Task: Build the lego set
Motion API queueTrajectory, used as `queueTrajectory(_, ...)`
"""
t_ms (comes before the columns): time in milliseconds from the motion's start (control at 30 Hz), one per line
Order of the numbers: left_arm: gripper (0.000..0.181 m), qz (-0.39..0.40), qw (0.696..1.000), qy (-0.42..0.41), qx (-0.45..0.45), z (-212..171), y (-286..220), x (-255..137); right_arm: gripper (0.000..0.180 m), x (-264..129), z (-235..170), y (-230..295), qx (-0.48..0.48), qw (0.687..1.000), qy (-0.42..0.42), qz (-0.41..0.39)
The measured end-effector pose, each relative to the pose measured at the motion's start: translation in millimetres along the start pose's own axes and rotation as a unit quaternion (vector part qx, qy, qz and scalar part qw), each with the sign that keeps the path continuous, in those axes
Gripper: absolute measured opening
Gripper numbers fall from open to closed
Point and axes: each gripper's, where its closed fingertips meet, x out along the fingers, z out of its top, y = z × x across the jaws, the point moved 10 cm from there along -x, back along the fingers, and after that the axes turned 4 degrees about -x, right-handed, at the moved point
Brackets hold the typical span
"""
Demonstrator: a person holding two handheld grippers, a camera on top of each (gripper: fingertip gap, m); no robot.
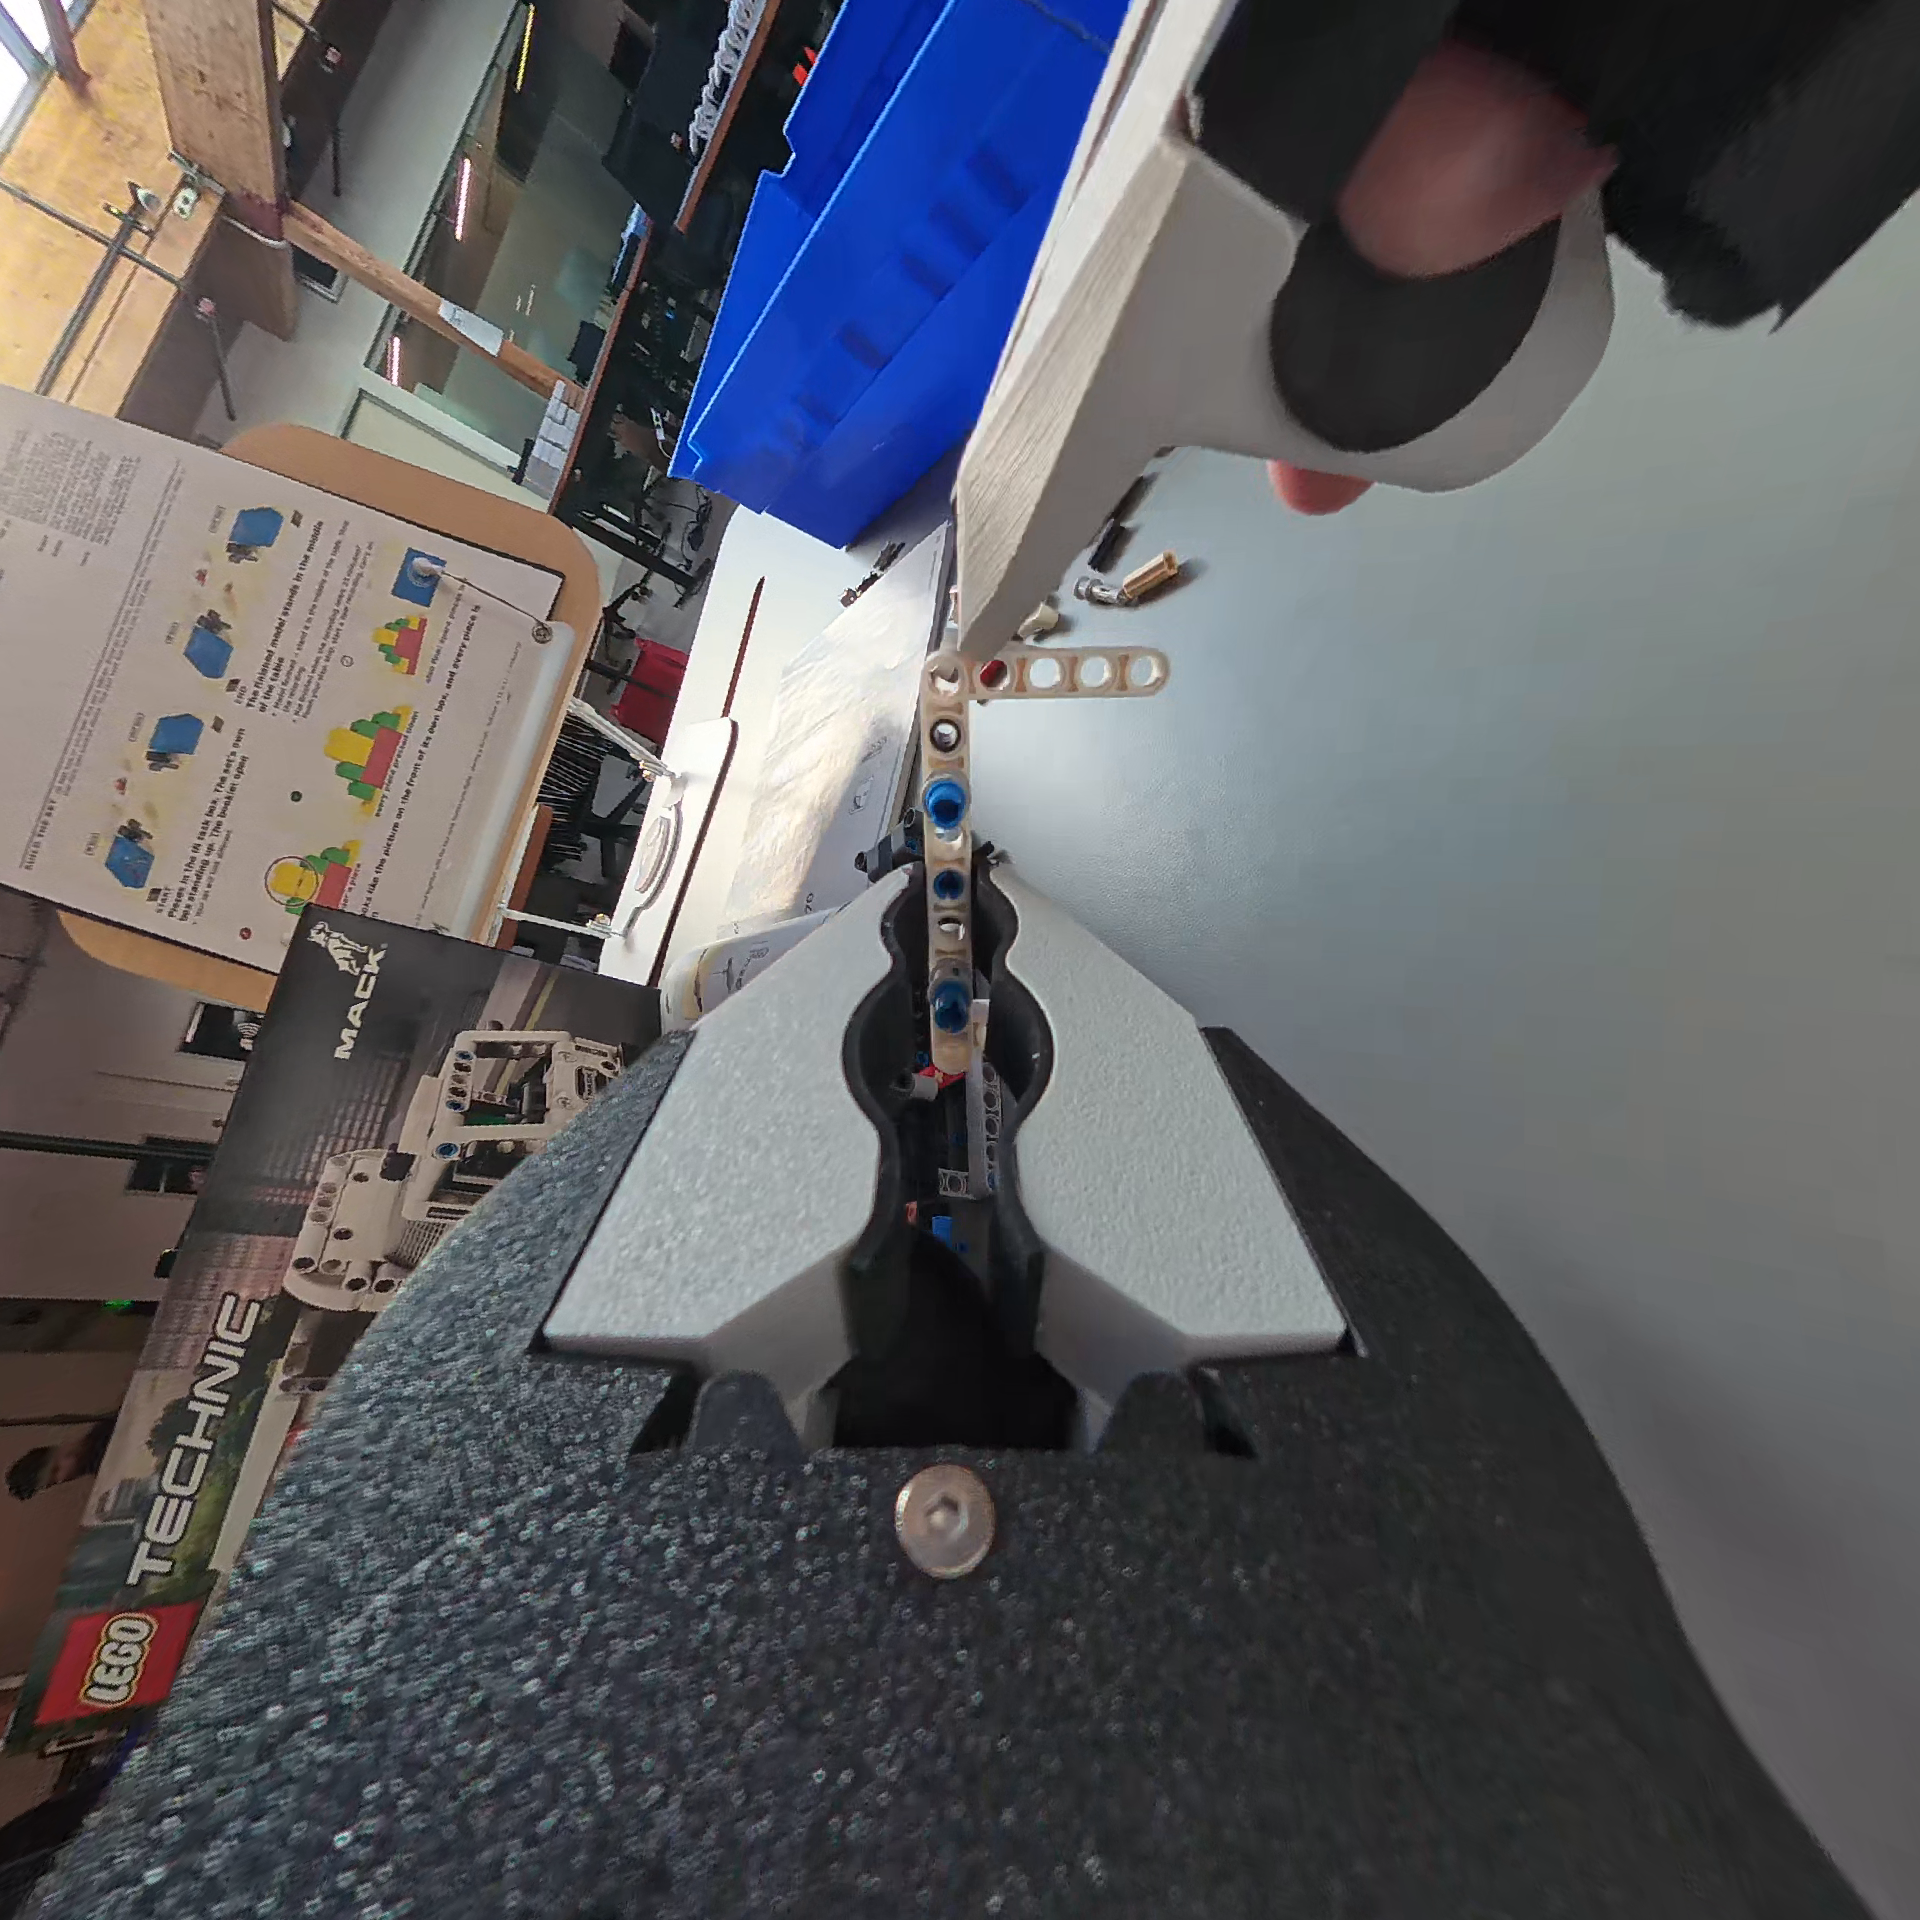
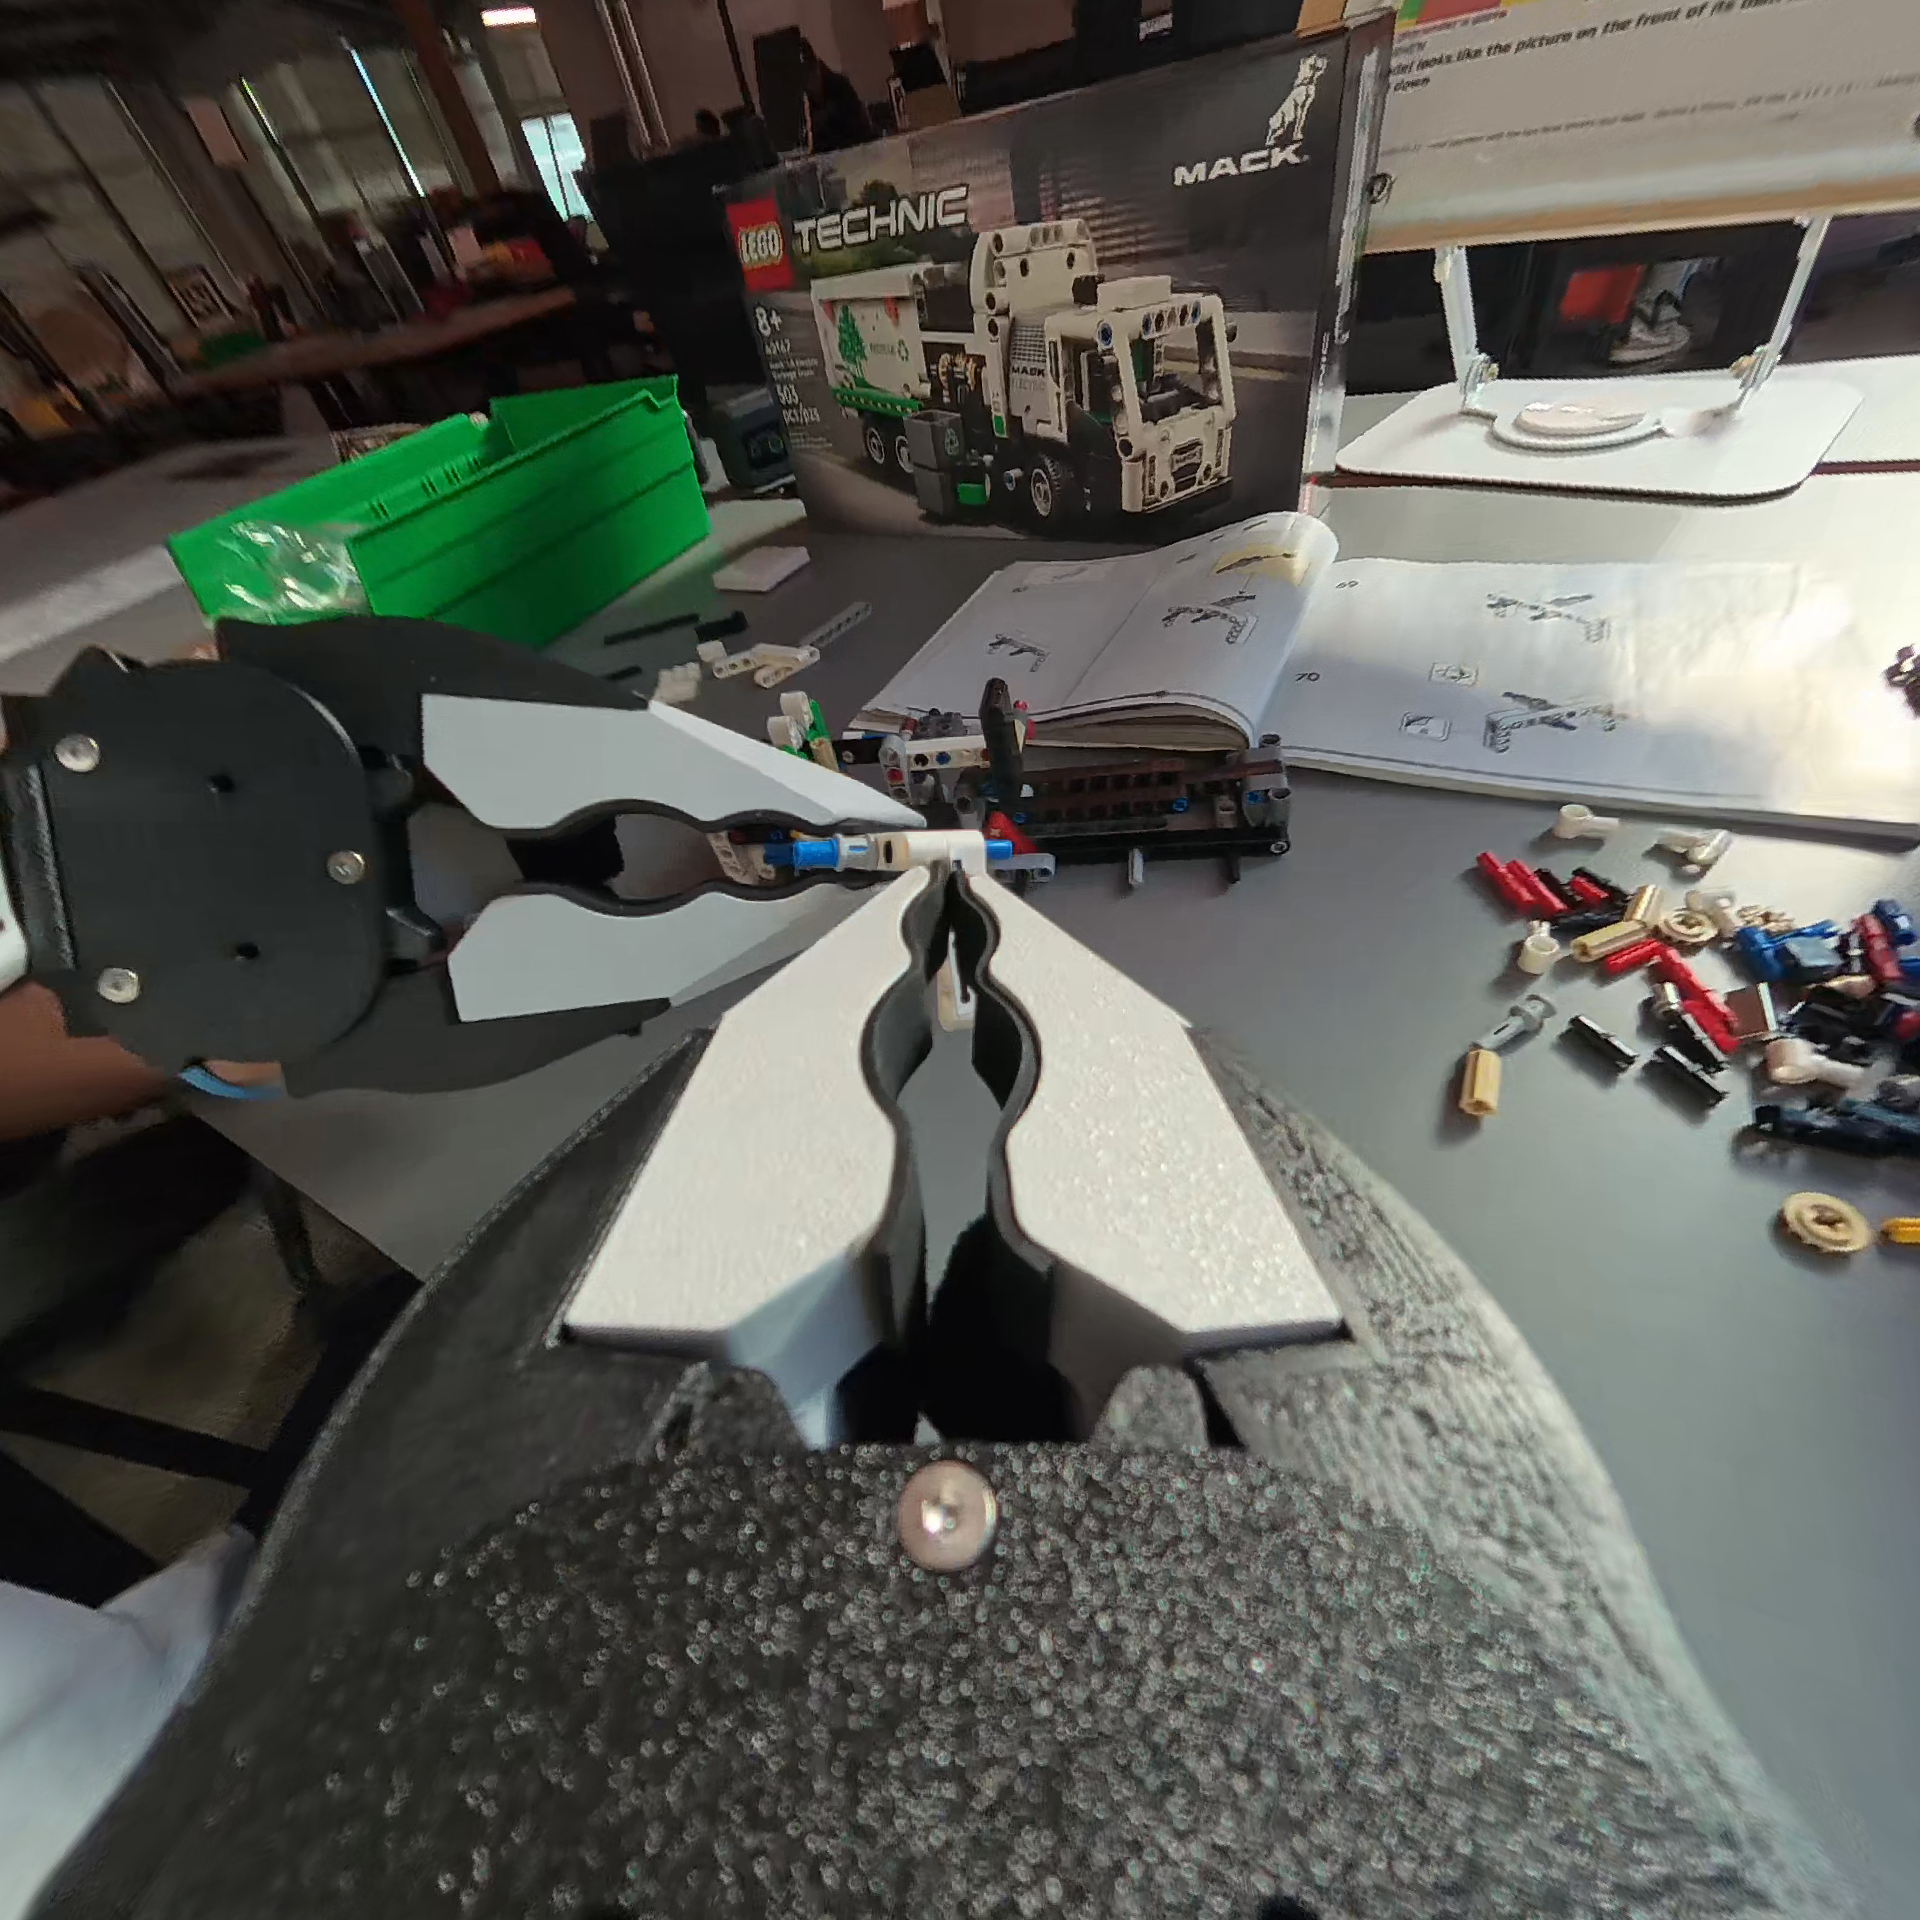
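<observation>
The left hand-held gripper [image 1: 951, 935] is pinching a long white beam [image 1: 948, 831] studded with blue pins [image 1: 945, 800], so that its far end projects well past the fingertips. In the right wrist view this hand-held gripper comes in from the left, lying sideways, with the beam pointing toward the middle of the scene. That hold looks deliberate: the free end is left exposed where another piece can meet it.

The right hand-held gripper [image 2: 951, 883] is pressed together on a shorter white beam [image 1: 1070, 672], gripped at one end. In the left wrist view this short beam sits crosswise at the tip of the long one, the two forming an L — they appear to be touching at the corner hole, though whether a pin is fully seated there cannot be told. One tool braces while the other pushes, which is likely why both pieces are held in the air above the grey table [image 2: 1403, 1299].

Behind the joint, the partly built chassis [image 2: 1091, 800] rests on the table just in front of the open instruction booklet [image 2: 1351, 665], kept in easy sight for checking the step. Loose parts [image 2: 1714, 977] lie in a scatter to the right, within reach. The set's box [image 2: 1039, 332] stands upright at the back beside a green bin [image 2: 499, 509], probably as a reference for the finished truck.

The build seems to be somewhere midway, judging by how many pieces are still unused.
</observation>
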Motion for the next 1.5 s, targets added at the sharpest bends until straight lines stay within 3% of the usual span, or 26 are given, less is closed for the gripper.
queueTrajectory(33,0.005,0.003,1.000,-0.002,0.002,0,0,0,0.000,0,-2,-1,0.026,1.000,-0.011,0.006)
queueTrajectory(400,0.004,0.015,1.000,-0.024,0.013,3,-3,-3,0.000,-7,-19,-9,0.221,0.970,-0.093,0.050)
queueTrajectory(600,0.003,0.017,0.999,-0.025,0.012,2,-3,-4,0.000,-6,-26,-13,0.281,0.951,-0.111,0.062)
queueTrajectory(1367,0.004,0.091,0.995,-0.012,0.045,0,5,-7,0.000,-17,-33,-4,0.281,0.937,-0.192,-0.081)
queueTrajectory(1500,0.004,0.097,0.994,-0.002,0.051,-5,8,-6,0.000,-20,-28,-5,0.232,0.948,-0.190,-0.108)
